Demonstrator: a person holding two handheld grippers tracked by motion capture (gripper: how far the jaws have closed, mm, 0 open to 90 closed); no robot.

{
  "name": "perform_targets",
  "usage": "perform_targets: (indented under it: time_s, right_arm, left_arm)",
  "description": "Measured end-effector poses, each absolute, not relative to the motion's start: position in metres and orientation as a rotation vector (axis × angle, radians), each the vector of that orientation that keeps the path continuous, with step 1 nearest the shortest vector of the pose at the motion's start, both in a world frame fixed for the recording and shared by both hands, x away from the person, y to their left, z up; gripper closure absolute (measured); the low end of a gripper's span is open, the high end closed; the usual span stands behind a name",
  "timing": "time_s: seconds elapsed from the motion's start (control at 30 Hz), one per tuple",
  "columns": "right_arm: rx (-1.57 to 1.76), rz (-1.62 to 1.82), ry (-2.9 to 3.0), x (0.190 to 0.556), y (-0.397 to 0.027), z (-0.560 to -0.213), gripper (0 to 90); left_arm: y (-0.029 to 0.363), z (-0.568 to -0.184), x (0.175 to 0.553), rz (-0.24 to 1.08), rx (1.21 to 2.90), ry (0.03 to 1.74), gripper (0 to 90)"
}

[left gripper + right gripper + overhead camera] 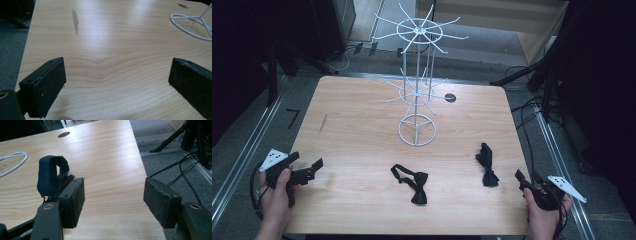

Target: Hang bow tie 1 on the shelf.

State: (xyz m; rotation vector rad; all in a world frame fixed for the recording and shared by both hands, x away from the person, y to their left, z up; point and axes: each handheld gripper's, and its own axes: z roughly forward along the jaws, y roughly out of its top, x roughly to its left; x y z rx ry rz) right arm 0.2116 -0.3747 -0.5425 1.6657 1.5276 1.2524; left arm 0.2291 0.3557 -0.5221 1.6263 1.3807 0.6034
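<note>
Two bow ties on the desk (362,130): one (487,165) just ahead-left of the right gripper (527,182), one (412,182) between it and the left gripper (312,170). Both grippers wide open, empty. Likely light, soft, floppy; best pinched at the centre knot.

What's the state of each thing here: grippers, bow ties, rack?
Left hand-held gripper: open, holding nothing.
Right hand-held gripper: open, holding nothing.
Middle bow tie: flat on table, untouched.
Right bow tie: on table, strap looped up.
Wire rack: upright, hooks bare.
</note>
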Motion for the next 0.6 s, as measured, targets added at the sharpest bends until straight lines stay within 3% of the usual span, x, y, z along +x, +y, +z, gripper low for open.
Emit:
perform_targets:
  time_s: [0.6]
  right_arm:
    - [1.595,1.234,1.608,0.221,-0.342,-0.532,40.2]
  left_arm:
    - [0.355,-0.522,0.229,0.599,1.628,1.38,1.6]
